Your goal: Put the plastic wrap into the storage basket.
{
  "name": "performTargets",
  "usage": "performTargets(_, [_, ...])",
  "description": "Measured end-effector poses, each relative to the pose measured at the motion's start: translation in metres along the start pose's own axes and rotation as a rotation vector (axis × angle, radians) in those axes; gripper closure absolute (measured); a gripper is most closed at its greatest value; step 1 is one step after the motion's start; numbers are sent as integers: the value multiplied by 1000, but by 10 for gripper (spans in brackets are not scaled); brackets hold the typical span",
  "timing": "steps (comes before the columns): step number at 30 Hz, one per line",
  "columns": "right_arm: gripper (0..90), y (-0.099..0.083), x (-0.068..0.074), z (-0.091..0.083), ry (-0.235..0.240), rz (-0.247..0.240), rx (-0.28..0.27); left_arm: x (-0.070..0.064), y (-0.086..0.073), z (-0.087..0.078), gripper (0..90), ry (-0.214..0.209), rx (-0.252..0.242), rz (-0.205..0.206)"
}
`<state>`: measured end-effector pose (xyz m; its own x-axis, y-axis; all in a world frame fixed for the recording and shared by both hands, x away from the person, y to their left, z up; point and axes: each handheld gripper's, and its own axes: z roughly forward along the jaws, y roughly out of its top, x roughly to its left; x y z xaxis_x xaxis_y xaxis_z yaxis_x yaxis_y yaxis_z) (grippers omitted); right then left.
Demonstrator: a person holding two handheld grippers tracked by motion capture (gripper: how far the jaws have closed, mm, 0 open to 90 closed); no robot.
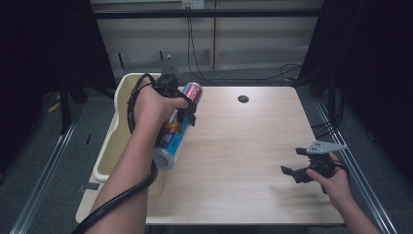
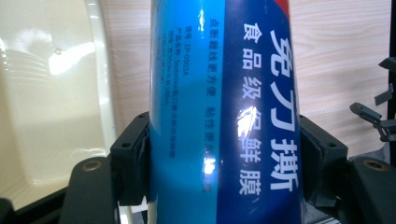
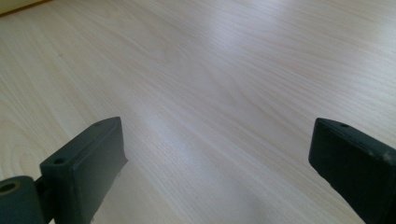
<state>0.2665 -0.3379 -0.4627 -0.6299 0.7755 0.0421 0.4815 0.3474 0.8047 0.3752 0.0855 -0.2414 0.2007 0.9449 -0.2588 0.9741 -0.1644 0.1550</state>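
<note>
A long blue cylinder of cling film (image 1: 176, 127) with a red end and white Chinese print is held lengthwise over the table's left edge. My left gripper (image 1: 182, 108) is shut on it, and in the left gripper view both black jaws press the sides of the blue cylinder (image 2: 224, 112). My right gripper (image 1: 298, 165) hovers low over the table's right front part, open, with bare wood between its fingers (image 3: 88, 163).
A cream plastic tub (image 1: 113, 139) stands along the table's left edge, beside the cylinder, and its cream inner wall (image 2: 51, 102) shows in the left gripper view. A dark round hole (image 1: 243, 99) sits near the far edge of the wooden table (image 1: 243, 146).
</note>
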Motion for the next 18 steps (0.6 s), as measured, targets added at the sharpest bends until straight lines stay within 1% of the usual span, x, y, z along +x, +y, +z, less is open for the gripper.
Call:
performTargets(1, [35, 0, 0, 0, -3, -3, -4, 1, 0, -2, 324, -3, 5, -9])
performTargets(2, [35, 0, 0, 0, -6, -1, -4, 3, -1, -4, 324, 6, -3, -4])
performTargets(4, [35, 1, 0, 0, -5, -2, -4, 6, -3, -7, 324, 10, -7, -9])
performTargets(6, [35, 1, 0, 0, -6, 1, -5, 10, -4, -11, 324, 3, -13, -19])
performTargets(9, [35, 0, 0, 0, -5, 0, -4, 17, -7, -16, 324, 11, -18, -25])
performTargets(11, [35, 0, 0, 0, -4, -1, -5, 21, -10, -19, 324, 28, -15, -24])
performTargets(12, [35, 0, 1, 0, -5, 3, -1, 24, -11, -20, 324, 17, -19, -29])
performTargets(13, [35, 1, 1, 1, -8, 1, -1, 26, -12, -22, 324, 22, -20, -32])
performTargets(14, [35, 1, 1, 1, -5, -1, -2, 28, -13, -23, 324, 21, -17, -39])
performTargets(16, [35, 1, 2, 1, 0, 0, -2, 31, -16, -26, 324, 31, -17, -41])
performTargets(17, [35, 1, 2, 1, 2, 1, -2, 32, -17, -27, 324, 26, -20, -56])
performTargets(18, [35, 1, 2, 1, 4, -3, -5, 34, -18, -28, 324, 30, -22, -54])
